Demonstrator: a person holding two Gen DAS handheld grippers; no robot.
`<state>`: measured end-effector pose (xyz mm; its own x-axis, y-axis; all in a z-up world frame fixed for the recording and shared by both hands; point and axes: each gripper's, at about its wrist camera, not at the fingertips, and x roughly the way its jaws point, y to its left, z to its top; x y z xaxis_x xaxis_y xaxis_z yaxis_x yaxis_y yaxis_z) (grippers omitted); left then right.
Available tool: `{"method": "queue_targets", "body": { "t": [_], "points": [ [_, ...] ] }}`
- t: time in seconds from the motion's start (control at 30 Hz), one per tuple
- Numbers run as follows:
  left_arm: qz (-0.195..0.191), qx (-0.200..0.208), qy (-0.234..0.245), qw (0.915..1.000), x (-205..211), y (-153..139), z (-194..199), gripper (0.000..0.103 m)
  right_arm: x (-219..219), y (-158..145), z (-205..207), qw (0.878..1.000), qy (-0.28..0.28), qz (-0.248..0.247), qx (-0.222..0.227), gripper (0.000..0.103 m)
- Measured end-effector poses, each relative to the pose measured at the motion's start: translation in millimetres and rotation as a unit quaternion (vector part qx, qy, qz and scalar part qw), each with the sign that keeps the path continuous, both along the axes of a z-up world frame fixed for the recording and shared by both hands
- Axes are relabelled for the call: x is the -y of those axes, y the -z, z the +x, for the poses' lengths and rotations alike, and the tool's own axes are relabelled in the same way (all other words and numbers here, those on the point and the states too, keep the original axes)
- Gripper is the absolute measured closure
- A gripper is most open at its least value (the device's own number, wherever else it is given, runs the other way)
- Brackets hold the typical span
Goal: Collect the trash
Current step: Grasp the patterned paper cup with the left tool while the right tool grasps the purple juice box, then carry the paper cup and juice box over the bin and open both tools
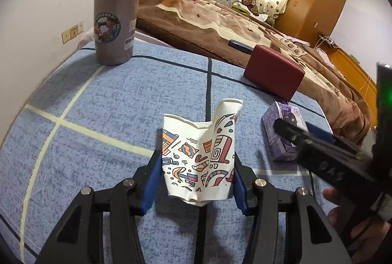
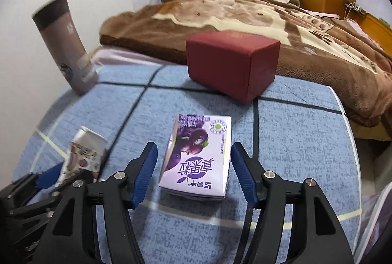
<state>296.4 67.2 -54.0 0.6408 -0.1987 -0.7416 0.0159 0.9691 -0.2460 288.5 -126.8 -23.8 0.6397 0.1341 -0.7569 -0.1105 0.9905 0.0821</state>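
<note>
Two brown blankets' worth of bed (image 2: 245, 19) beyond blue checked tablecloth (image 2: 294, 129).

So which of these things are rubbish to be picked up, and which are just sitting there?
Rubbish:
- crumpled paper cup, between the left gripper's fingers
- purple drink carton, between the right gripper's open fingers

Just lying about:
- grey flask
- red box
- brown blanket

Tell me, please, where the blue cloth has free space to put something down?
The widest bare patch lies between the grey bottle, the crushed paper cup and the red box. Around the purple carton and both grippers it is crowded.
</note>
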Motion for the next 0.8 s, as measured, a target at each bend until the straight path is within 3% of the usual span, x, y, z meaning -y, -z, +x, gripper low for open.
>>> {"method": "queue_targets", "body": {
  "t": [0.17,0.8],
  "points": [
    [-0.003,-0.002,0.003,1.0,0,2,1,0.049,-2,4,-1,0.999,0.011,-0.034,0.004,0.039],
    [0.026,0.008,0.019,0.9995,15,-1,-9,0.049,3,8,-11,1.0,0.023,0.009,0.006,0.045]
  ]
}}
